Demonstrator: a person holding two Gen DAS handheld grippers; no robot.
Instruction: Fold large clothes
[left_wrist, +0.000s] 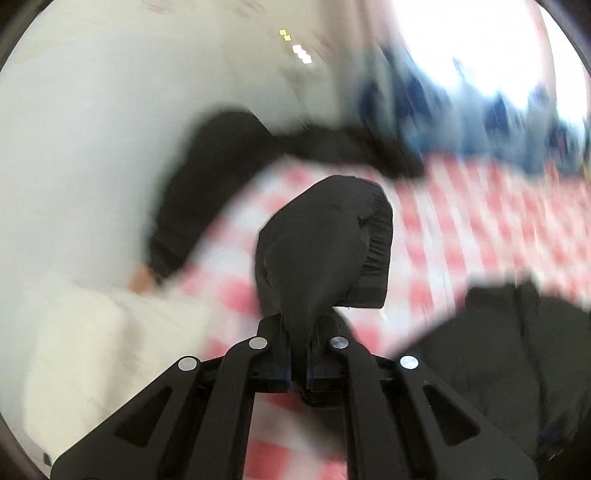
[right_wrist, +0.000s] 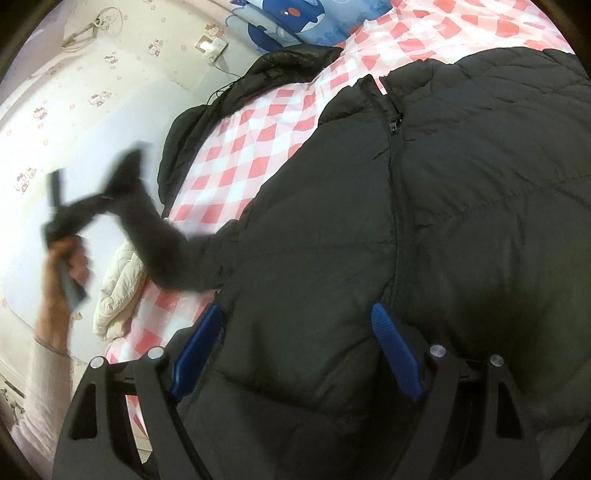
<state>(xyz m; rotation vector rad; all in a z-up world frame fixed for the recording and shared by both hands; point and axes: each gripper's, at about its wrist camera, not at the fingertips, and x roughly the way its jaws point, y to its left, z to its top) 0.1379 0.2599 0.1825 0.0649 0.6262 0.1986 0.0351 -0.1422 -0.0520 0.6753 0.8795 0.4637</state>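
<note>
While left tongs (left_wrist: 300, 354) clamp the jacket cuff (left_wrist: 325, 243) (lifted), right tongs (right_wrist: 295, 350) spread, straddling the black jacket (right_wrist: 424, 221).

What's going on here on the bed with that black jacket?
A person is folding a black jacket spread on a checked bedsheet, with a claw in each hand. The left claw is shut on the cuff of one sleeve, which is lifted off the bed. The right claw is open, its blue fingers straddling the jacket's lower body without pinching it. A second dark garment lies along the bed's far edge, and a white one nearer.
</note>
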